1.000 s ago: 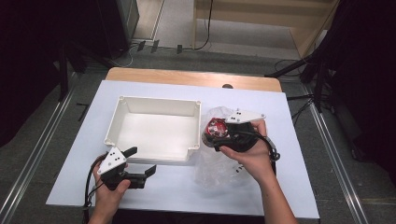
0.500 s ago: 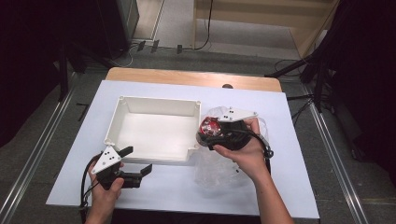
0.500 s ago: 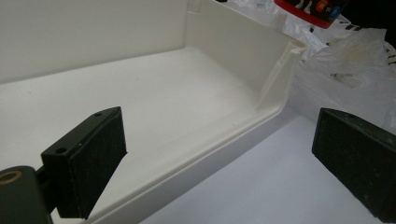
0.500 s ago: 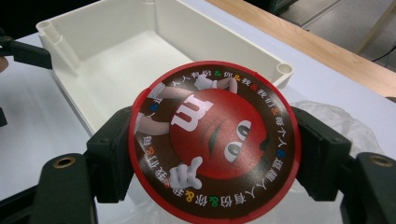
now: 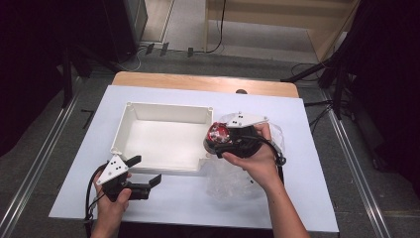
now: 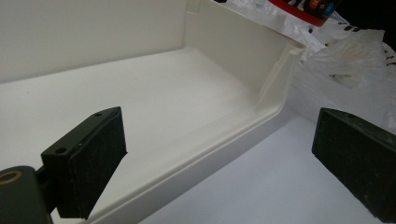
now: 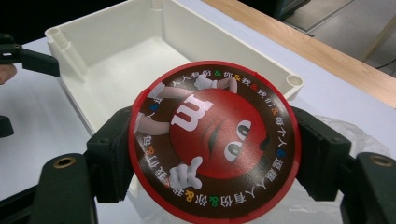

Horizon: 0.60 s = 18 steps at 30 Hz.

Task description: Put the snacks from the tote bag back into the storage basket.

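The right tool (image 5: 216, 140) gripped the round candy tin (image 7: 212, 140) over the white box's (image 5: 130, 116) three-o'clock wall, due for lowering inside, while the left tool (image 5: 147, 169) stood wide at seven o'clock.

white box (image 5: 163, 136): 1 | round candy tin (image 7: 212, 140): 1 | clear plastic bag (image 5: 230, 181): 1

Overhead light falls evenly on the pale rectangular tabletop (image 5: 317, 198); surroundings stay dark. Shadows are soft (near black gripper jaws slightly blurred).
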Each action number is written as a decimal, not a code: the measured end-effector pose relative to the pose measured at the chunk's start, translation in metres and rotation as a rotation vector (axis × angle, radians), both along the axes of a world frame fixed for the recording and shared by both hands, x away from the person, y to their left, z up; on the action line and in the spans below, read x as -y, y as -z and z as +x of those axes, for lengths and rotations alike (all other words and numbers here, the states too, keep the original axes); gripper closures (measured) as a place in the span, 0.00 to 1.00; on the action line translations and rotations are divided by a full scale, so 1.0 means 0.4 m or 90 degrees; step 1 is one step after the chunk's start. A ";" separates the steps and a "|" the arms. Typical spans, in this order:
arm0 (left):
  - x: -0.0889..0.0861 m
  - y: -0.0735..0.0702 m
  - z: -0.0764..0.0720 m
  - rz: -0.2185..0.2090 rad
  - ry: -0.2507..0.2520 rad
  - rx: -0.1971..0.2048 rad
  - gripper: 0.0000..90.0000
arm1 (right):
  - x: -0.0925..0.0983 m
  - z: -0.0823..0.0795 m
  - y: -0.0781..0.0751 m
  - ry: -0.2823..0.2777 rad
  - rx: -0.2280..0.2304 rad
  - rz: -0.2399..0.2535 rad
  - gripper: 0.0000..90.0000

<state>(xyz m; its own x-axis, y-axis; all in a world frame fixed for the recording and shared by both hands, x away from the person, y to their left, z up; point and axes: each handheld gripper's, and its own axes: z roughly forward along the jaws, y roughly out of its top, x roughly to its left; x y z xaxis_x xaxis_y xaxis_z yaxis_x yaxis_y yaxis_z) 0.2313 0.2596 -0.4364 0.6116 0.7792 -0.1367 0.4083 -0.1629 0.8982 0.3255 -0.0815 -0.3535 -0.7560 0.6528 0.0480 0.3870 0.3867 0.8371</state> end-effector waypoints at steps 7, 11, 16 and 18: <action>-0.002 0.001 -0.001 -0.001 0.003 -0.001 0.03 | -0.015 0.004 -0.003 -0.016 0.004 0.005 0.29; -0.002 0.001 -0.002 -0.002 0.003 -0.002 0.03 | -0.025 0.005 -0.002 -0.021 0.005 0.000 0.29; -0.003 0.000 -0.002 -0.011 0.004 -0.003 0.04 | -0.037 0.008 0.003 -0.023 0.002 0.000 0.29; -0.003 0.000 -0.002 -0.010 0.003 -0.003 0.04 | -0.040 0.011 0.004 -0.028 0.003 0.000 0.29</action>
